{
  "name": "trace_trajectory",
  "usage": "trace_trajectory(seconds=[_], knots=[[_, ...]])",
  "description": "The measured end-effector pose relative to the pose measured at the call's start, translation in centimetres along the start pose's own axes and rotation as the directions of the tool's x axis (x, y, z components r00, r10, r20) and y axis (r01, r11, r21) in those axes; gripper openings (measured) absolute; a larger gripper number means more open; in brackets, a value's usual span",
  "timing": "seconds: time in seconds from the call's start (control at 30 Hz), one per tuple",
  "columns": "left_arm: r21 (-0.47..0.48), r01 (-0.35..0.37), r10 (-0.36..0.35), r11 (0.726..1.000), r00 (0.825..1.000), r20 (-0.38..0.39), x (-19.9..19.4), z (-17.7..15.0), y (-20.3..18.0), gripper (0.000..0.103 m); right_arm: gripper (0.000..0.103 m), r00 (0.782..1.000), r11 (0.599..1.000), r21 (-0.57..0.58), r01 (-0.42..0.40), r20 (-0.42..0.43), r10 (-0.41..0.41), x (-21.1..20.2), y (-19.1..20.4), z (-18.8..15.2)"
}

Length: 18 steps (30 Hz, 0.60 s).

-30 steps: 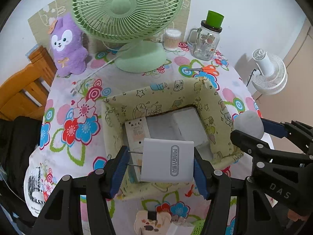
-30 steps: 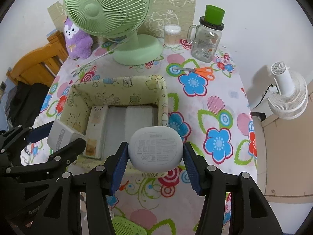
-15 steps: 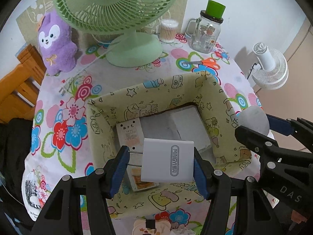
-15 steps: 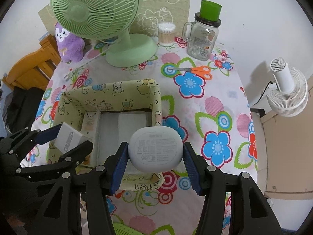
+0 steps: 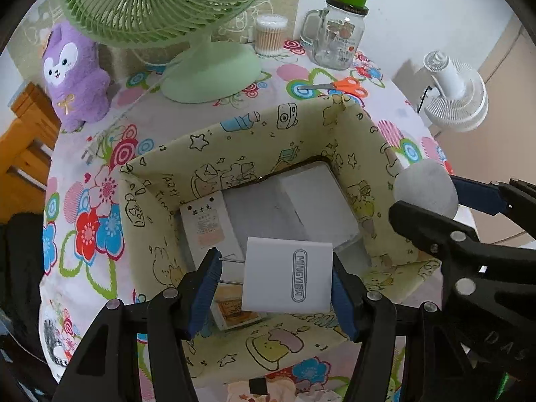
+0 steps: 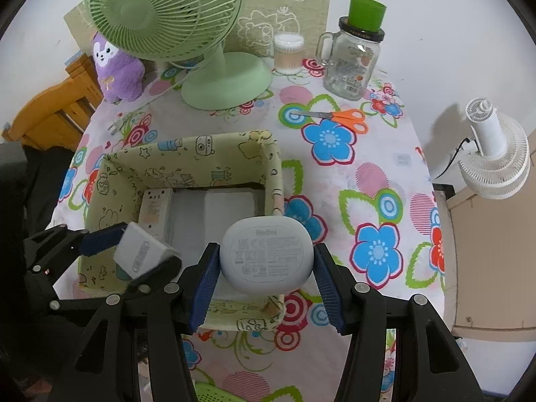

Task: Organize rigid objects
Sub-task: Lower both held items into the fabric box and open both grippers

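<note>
My left gripper [image 5: 273,278] is shut on a white plug charger [image 5: 288,276], its prongs pointing left, held over the near part of a yellow-green fabric box [image 5: 268,134]. My right gripper [image 6: 266,261] is shut on a white rounded earbuds case [image 6: 266,254], held over the box's near right corner [image 6: 271,154]. The box holds a slim white carton [image 5: 207,224] at its left and flat white boxes [image 5: 315,204] on its floor. The charger also shows in the right wrist view [image 6: 140,254], and the case in the left wrist view [image 5: 425,189].
On the flowered tablecloth [image 6: 368,181] behind the box stand a green desk fan [image 6: 214,77], a purple plush toy [image 6: 115,70], a cotton swab tub [image 6: 288,53] and a glass jar mug [image 6: 355,60]. Orange scissors [image 6: 341,117] lie right of the fan. A white fan [image 6: 495,157] stands off the table's right edge.
Both grippers have moved forward and lower over the fabric box, each still holding its object. The box looks larger and nearer in both views.
</note>
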<state>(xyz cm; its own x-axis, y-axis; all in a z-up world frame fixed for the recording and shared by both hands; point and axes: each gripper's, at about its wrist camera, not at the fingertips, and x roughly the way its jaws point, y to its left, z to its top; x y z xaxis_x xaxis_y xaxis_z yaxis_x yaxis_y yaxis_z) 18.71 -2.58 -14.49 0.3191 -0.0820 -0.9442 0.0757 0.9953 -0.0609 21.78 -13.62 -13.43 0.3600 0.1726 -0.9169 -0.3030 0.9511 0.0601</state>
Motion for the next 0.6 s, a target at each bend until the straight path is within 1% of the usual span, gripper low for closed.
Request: trace_trajectory(seconds=[0.1, 0.17, 0.23, 0.33, 0.4, 0.47, 0.53, 0.6], knots=[[-0.004, 0.013, -0.013, 1.0, 1.0, -0.007, 0.3, 0.0, 0.1, 0.064, 0.059, 1.0, 1.0, 0.009, -0.011, -0.016, 0.011, 0.6, 0.3, -0.1], [0.006, 0.014, -0.014, 1.0, 1.0, -0.009, 0.4, 0.0, 0.1, 0.064, 0.059, 1.0, 1.0, -0.005, -0.004, -0.009, 0.004, 0.6, 0.7, -0.1], [0.012, 0.007, -0.007, 1.0, 1.0, 0.006, 0.3, 0.1, 0.0, 0.065, 0.059, 1.0, 1.0, -0.012, -0.006, -0.01, 0.006, 0.6, 0.8, -0.1], [0.017, 0.014, -0.014, 1.0, 1.0, 0.007, 0.1, 0.2, 0.0, 0.074, 0.059, 1.0, 1.0, -0.009, -0.018, -0.014, 0.018, 0.6, 1.0, 0.0], [0.029, 0.006, -0.006, 1.0, 1.0, 0.006, 0.1, 0.1, -0.1, 0.075, 0.059, 1.0, 1.0, -0.011, -0.027, -0.017, 0.027, 0.7, 1.2, 0.0], [0.031, 0.003, -0.003, 1.0, 1.0, -0.003, 0.2, -0.1, -0.1, 0.081, 0.059, 1.0, 1.0, -0.018, -0.022, -0.018, 0.022, 0.8, 1.4, -0.1], [0.025, 0.006, -0.006, 1.0, 1.0, -0.009, 0.0, -0.2, 0.1, 0.089, 0.059, 1.0, 0.999, -0.031, -0.015, -0.016, 0.014, 0.8, 1.5, -0.1], [0.028, 0.006, -0.006, 1.0, 1.0, -0.01, -0.2, -0.3, 0.1, 0.093, 0.059, 1.0, 0.999, -0.034, -0.012, -0.017, 0.011, 0.8, 1.5, -0.1]])
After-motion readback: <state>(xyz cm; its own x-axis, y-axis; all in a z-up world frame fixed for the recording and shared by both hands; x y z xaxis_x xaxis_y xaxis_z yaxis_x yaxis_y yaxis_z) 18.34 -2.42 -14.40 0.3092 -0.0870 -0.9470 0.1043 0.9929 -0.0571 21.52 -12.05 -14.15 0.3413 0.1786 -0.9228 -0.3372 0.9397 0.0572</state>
